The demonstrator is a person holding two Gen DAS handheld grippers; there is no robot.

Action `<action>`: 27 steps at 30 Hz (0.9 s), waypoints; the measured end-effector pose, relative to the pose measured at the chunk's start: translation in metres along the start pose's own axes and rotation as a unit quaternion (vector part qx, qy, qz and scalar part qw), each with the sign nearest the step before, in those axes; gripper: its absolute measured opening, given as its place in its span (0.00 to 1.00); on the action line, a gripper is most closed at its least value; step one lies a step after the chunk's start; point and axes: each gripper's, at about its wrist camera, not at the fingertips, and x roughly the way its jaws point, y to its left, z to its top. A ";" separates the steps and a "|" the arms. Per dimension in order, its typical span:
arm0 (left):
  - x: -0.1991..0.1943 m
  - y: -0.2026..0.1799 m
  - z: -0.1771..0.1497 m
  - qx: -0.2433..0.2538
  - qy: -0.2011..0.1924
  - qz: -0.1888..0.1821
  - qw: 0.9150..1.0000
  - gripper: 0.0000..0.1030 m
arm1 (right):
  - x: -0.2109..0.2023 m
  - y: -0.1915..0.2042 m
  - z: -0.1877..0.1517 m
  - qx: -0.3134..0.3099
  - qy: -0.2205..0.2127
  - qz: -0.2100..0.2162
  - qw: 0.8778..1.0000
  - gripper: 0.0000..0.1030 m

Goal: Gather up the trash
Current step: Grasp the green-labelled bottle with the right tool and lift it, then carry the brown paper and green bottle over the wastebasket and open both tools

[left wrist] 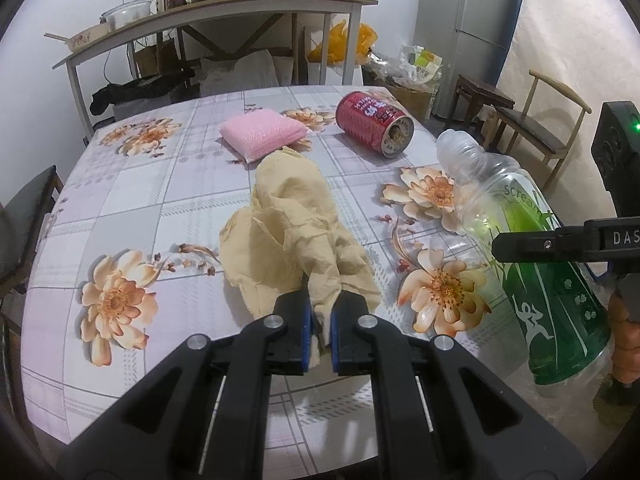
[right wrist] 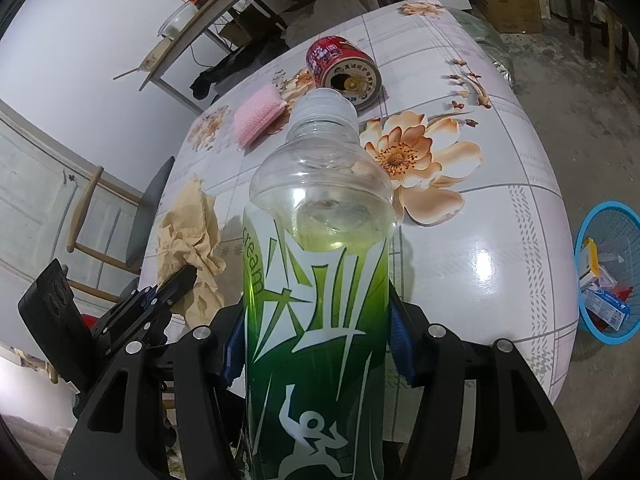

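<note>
Here both grippers tilt down over the floral surface (left wrist: 132, 200), each holding trash.
The left gripper (left wrist: 321, 322) pinches the crumpled tan paper (left wrist: 288, 224); the right gripper (right wrist: 318, 344) clamps the green-labelled plastic bottle (right wrist: 320, 280) just above the surface.

Your left gripper (left wrist: 321, 334) points down at a slant, its blue-padded jaws nearly closed and pinching crumpled paper (left wrist: 292, 232). Your right gripper (right wrist: 318, 344), also tilted downward, has its jaws held apart and pressed against both sides of a plastic bottle (right wrist: 320, 280). The two grippers sit side by side.
</note>
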 end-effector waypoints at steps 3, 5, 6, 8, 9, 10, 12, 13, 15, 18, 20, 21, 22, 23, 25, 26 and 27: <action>-0.006 -0.004 0.004 0.008 -0.009 0.002 1.000 0.06 | -0.009 -0.003 -0.001 0.002 -0.012 0.006 1.000 0.55; -0.011 -0.010 0.008 0.015 -0.015 -0.004 1.000 0.06 | -0.021 -0.008 -0.002 0.009 -0.026 0.009 1.000 0.55; -0.014 -0.014 0.012 0.019 -0.020 -0.009 1.000 0.06 | -0.031 -0.013 -0.003 0.016 -0.039 0.010 0.999 0.55; -0.019 -0.024 0.020 0.029 -0.031 -0.027 0.999 0.06 | -0.047 -0.023 -0.005 0.030 -0.059 0.009 0.998 0.55; -0.022 -0.030 0.025 0.032 -0.034 -0.043 0.998 0.06 | -0.061 -0.032 -0.008 0.043 -0.076 0.005 0.996 0.55; -0.024 -0.035 0.030 0.034 -0.036 -0.057 0.997 0.06 | -0.070 -0.038 -0.011 0.051 -0.087 0.000 0.995 0.55; -0.027 -0.050 0.045 0.039 -0.037 -0.105 0.993 0.06 | -0.096 -0.057 -0.017 0.078 -0.116 -0.016 0.990 0.55; -0.028 -0.059 0.053 0.044 -0.036 -0.127 0.990 0.06 | -0.112 -0.072 -0.024 0.099 -0.135 -0.028 0.985 0.55; -0.028 -0.078 0.068 0.055 -0.034 -0.167 0.984 0.05 | -0.140 -0.100 -0.039 0.137 -0.166 -0.052 0.975 0.55; -0.021 -0.113 0.090 0.079 -0.017 -0.221 0.972 0.05 | -0.165 -0.134 -0.062 0.186 -0.190 -0.084 0.960 0.55; -0.009 -0.141 0.104 0.087 0.013 -0.267 0.960 0.05 | -0.175 -0.160 -0.083 0.224 -0.199 -0.100 0.949 0.55; 0.001 -0.158 0.110 0.092 0.037 -0.288 0.952 0.05 | -0.177 -0.175 -0.095 0.247 -0.200 -0.105 0.942 0.55; 0.009 -0.171 0.114 0.098 0.054 -0.300 0.947 0.05 | -0.178 -0.187 -0.105 0.267 -0.200 -0.104 0.937 0.55; 0.022 -0.191 0.117 0.104 0.081 -0.317 0.939 0.06 | -0.177 -0.197 -0.113 0.283 -0.199 -0.099 0.933 0.55; 0.048 -0.223 0.119 0.111 0.130 -0.332 0.927 0.06 | -0.173 -0.217 -0.130 0.314 -0.195 -0.086 0.925 0.55; 0.068 -0.244 0.117 0.116 0.169 -0.341 0.918 0.06 | -0.170 -0.226 -0.138 0.328 -0.191 -0.085 0.921 0.55; 0.087 -0.262 0.114 0.117 0.201 -0.336 0.913 0.06 | -0.166 -0.234 -0.146 0.338 -0.188 -0.084 0.918 0.55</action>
